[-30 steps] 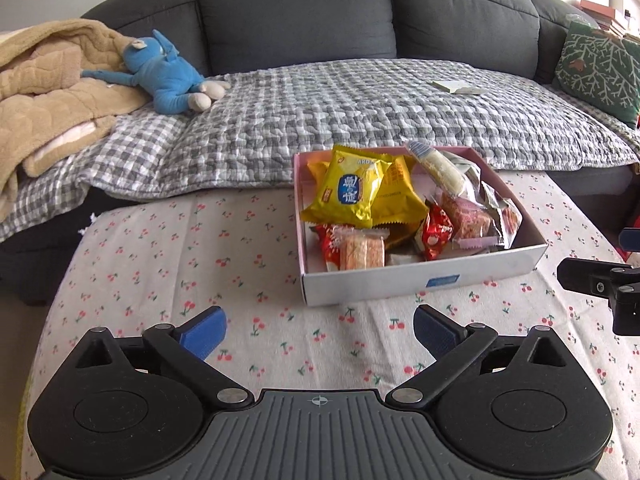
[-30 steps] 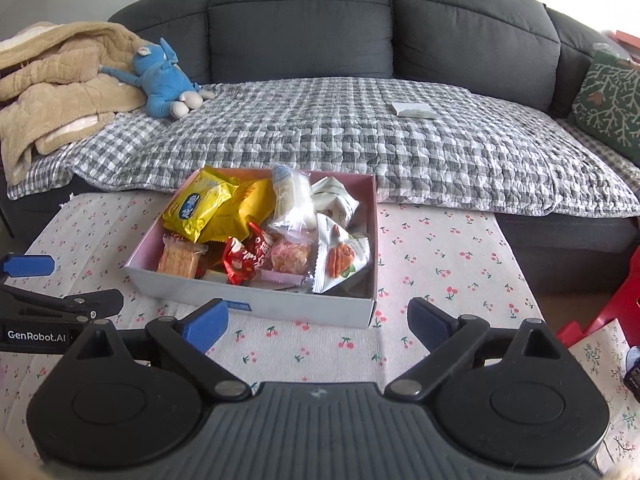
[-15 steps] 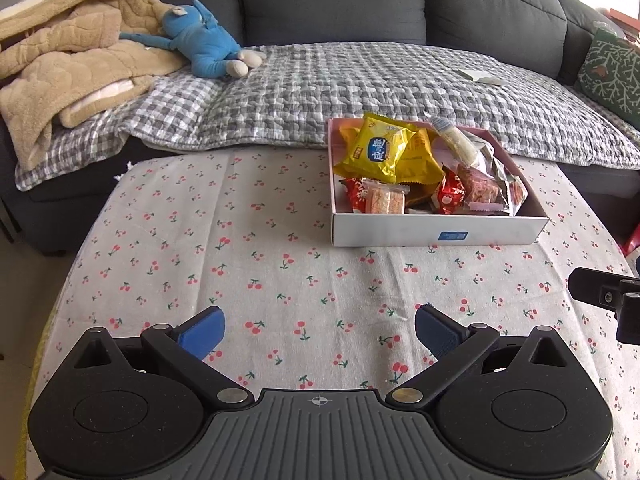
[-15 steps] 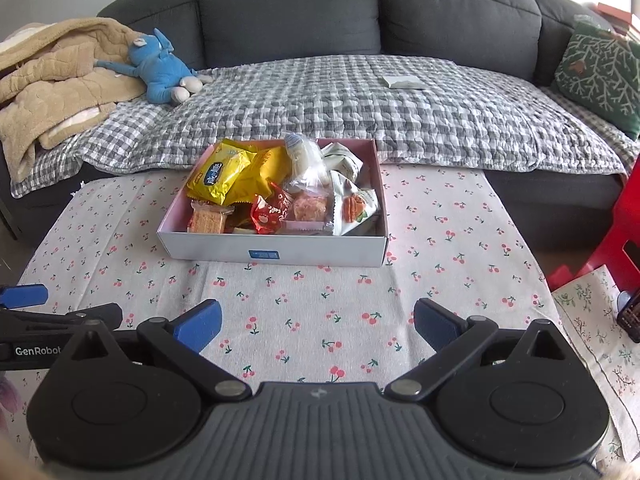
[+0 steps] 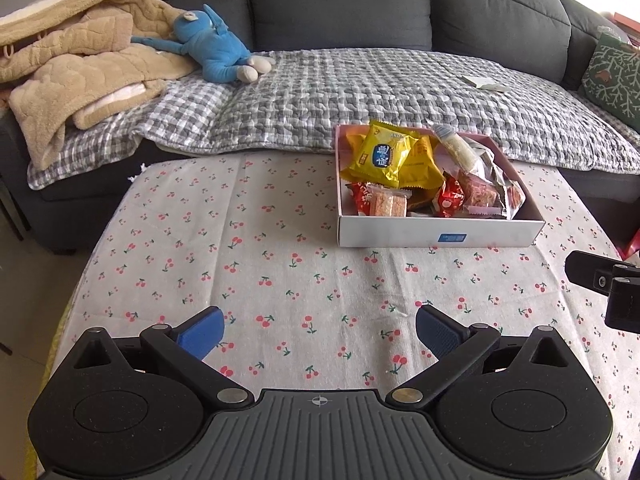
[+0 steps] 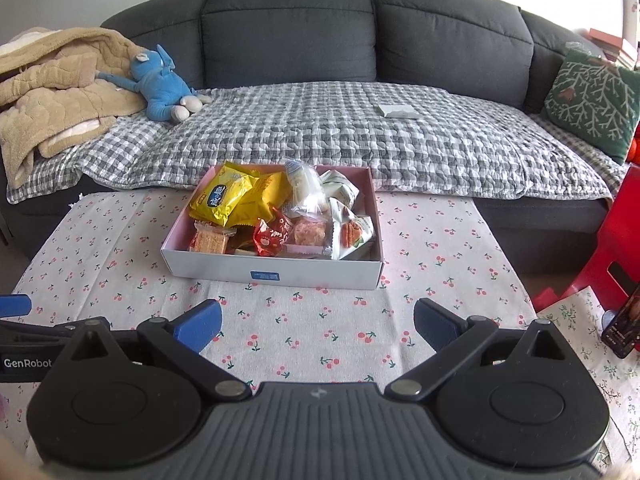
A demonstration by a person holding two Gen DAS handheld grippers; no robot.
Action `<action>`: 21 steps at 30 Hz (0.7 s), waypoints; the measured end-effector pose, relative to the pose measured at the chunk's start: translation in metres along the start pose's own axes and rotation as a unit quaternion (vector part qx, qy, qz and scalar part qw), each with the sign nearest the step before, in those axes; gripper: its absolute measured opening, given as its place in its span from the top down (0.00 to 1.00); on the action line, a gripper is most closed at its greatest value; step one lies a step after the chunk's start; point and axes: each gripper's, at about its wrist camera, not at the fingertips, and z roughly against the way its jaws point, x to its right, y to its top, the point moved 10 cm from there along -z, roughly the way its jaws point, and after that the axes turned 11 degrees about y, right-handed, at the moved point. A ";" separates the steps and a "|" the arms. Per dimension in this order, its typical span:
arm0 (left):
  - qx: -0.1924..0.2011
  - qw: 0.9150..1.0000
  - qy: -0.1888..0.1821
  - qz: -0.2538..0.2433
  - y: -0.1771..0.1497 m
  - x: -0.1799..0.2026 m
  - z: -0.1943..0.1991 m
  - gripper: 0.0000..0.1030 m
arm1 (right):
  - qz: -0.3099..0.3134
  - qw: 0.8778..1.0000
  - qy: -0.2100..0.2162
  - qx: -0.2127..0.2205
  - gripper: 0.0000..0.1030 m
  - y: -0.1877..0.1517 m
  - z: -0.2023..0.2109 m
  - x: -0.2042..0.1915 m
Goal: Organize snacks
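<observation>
A white box with a pink inside point(image 5: 440, 236) point(image 6: 276, 274) stands at the far side of the cherry-print table and holds several wrapped snacks. A yellow packet point(image 5: 382, 156) point(image 6: 222, 198) lies on top, with red wrappers point(image 6: 272, 236) and a nut packet point(image 6: 354, 234) beside it. My left gripper point(image 5: 318, 334) is open and empty, low over the table, well short of the box. My right gripper point(image 6: 316, 326) is open and empty, just in front of the box. The right gripper's side shows at the edge of the left wrist view point(image 5: 608, 284).
A dark grey sofa point(image 6: 360, 40) with a checked cover point(image 6: 340, 132) stands behind the table. On it lie a blue plush toy point(image 5: 216, 48), a beige blanket point(image 5: 68, 64), a white card point(image 6: 398, 110) and a green cushion point(image 6: 592, 100). A red stool point(image 6: 616, 248) stands at the right.
Both grippers have drawn back from the box, which now sits farther away in both views. Both stay open and empty. The box and snacks have not moved.
</observation>
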 end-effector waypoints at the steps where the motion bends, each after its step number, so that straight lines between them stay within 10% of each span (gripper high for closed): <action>1: 0.000 1.000 0.000 -0.001 -0.001 0.000 0.000 0.00 | 0.001 1.000 0.001 0.000 0.01 0.000 0.000 0.000; 21: -0.007 1.000 -0.001 -0.003 -0.005 0.004 0.002 0.00 | 0.009 1.000 0.002 -0.010 0.01 -0.006 -0.002 -0.004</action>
